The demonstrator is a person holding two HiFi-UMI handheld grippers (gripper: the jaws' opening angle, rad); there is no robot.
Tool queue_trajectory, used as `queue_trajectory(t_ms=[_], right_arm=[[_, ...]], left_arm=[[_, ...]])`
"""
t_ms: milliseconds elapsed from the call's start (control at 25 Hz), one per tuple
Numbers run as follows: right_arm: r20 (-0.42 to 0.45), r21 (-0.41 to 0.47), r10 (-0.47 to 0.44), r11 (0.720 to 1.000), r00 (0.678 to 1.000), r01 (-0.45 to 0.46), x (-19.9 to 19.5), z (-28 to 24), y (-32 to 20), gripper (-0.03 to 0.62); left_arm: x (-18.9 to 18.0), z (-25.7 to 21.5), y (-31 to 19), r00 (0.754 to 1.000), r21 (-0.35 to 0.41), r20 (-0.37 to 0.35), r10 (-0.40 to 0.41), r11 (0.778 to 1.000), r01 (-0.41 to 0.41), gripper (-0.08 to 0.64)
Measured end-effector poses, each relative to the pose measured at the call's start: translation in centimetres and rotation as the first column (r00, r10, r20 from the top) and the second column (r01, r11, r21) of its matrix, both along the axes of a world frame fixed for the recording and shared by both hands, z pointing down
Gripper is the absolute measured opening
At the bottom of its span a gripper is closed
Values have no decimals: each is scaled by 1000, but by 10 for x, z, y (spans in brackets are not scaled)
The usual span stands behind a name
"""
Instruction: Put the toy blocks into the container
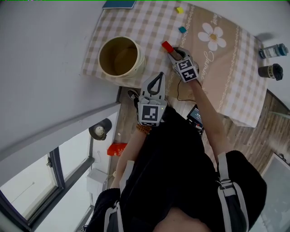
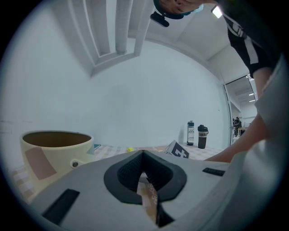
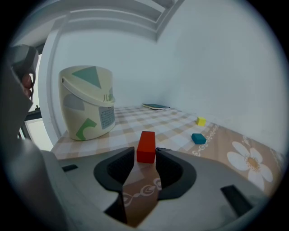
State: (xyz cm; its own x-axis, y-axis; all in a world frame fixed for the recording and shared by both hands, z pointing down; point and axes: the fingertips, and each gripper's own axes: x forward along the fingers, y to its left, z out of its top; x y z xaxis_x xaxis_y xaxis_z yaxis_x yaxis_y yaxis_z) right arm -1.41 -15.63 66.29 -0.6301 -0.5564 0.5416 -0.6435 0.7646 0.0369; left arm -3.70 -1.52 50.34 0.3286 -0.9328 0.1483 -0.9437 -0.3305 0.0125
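Note:
A red block [image 1: 166,45] [image 3: 146,146] stands on the checked tablecloth [image 1: 226,81], between the fingertips of my right gripper [image 1: 173,53] [image 3: 145,156]. That gripper is open and its pads do not press the block. Farther out lie a teal block [image 1: 182,30] [image 3: 198,138] and a yellow block [image 1: 179,10] [image 3: 201,121]. The cream container [image 1: 131,72] [image 2: 54,149] [image 3: 88,103] stands open-topped at the table's left end. My left gripper [image 1: 159,75] [image 2: 143,173] hovers at the table's near edge beside the container, shut with nothing in it.
Two bottles [image 1: 273,50] [image 1: 271,71] stand off the table's right end, also in the left gripper view [image 2: 190,133] [image 2: 202,136]. A teal book [image 1: 118,4] lies at the far edge. A white wall runs along the left.

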Motion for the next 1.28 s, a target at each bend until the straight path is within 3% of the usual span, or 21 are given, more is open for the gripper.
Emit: queue_trajectory(t_ms=[480, 720, 1280], right_arm=[[40, -24, 5, 1000, 999, -4, 1, -8, 2, 133], [104, -31, 1, 1000, 995, 2, 0, -26, 9, 133], [270, 113, -49, 993, 961, 19, -13, -121, 35, 133]], left_arm=[[-2, -3, 0, 1000, 3, -4, 8, 1000, -8, 0], [-1, -2, 2, 1000, -2, -4, 10, 1000, -10, 0], [-3, -2, -1, 1000, 4, -4, -8, 1000, 8, 0]])
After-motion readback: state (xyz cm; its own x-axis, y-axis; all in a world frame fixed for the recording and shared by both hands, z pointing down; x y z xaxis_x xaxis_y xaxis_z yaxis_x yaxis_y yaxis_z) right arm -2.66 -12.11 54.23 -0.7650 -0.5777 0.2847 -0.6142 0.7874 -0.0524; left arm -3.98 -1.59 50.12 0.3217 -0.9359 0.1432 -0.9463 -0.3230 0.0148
